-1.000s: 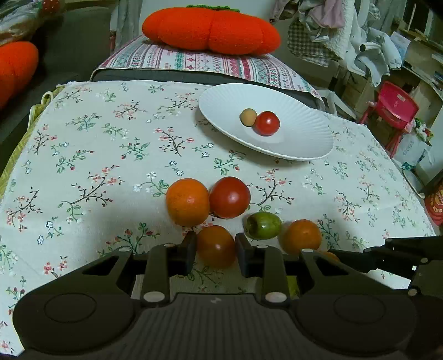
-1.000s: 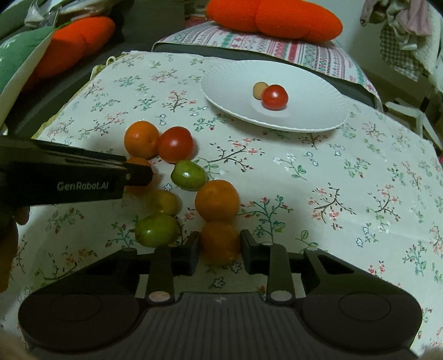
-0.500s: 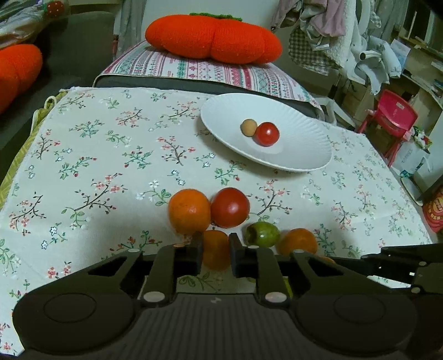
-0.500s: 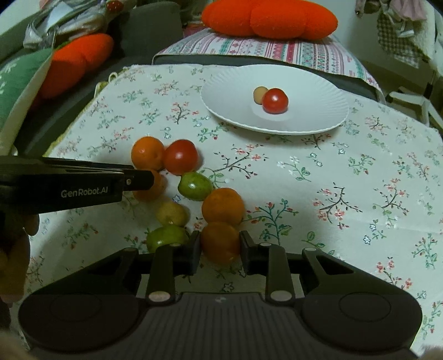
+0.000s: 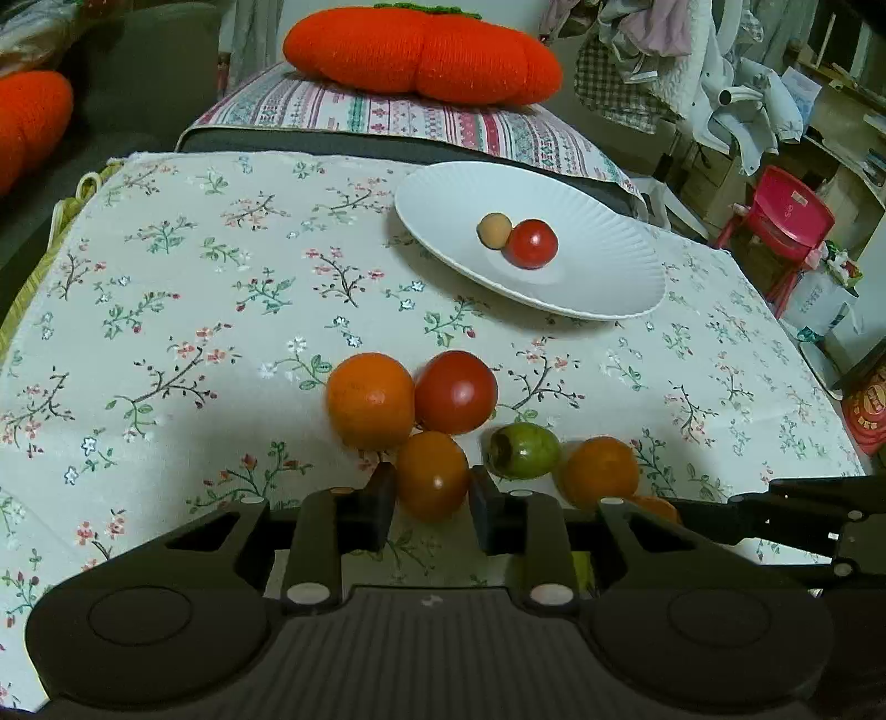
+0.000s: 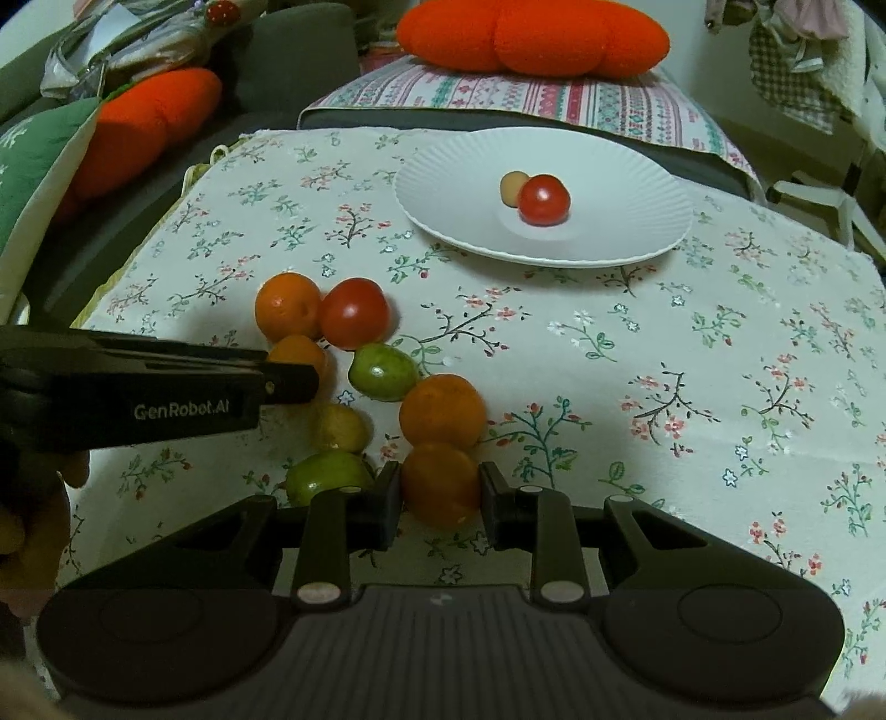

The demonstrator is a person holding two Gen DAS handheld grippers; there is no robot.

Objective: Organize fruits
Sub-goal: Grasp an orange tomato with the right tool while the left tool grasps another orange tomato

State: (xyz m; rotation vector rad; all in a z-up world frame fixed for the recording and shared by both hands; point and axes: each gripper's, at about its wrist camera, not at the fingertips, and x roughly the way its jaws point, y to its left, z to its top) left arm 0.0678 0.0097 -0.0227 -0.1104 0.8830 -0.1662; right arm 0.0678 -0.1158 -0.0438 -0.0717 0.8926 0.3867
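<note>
My left gripper (image 5: pixel 432 501) is shut on a small orange fruit (image 5: pixel 432 475) low over the flowered cloth. Behind it lie an orange (image 5: pixel 370 400) and a red tomato (image 5: pixel 455 391); a green fruit (image 5: pixel 523 450) and another orange (image 5: pixel 601 471) lie to its right. My right gripper (image 6: pixel 440 501) is shut on an orange fruit (image 6: pixel 440 483), which touches a bigger orange (image 6: pixel 442 410). The white plate (image 5: pixel 609 277) at the back holds a small tan fruit (image 5: pixel 494 230) and a red tomato (image 5: pixel 532 243). In the right wrist view the left gripper (image 6: pixel 293 382) reaches in from the left.
A yellow fruit (image 6: pixel 340 426) and a green lime (image 6: pixel 326 476) lie left of my right gripper. An orange plush cushion (image 5: pixel 421 52) sits on a striped pad beyond the table. A red child's chair (image 5: pixel 775 221) stands off the right edge. A hand (image 6: pixel 33 526) shows at the lower left.
The left jaws have drawn in against the small orange fruit. The right gripper keeps its hold on its orange fruit, and its view has tilted slightly.
</note>
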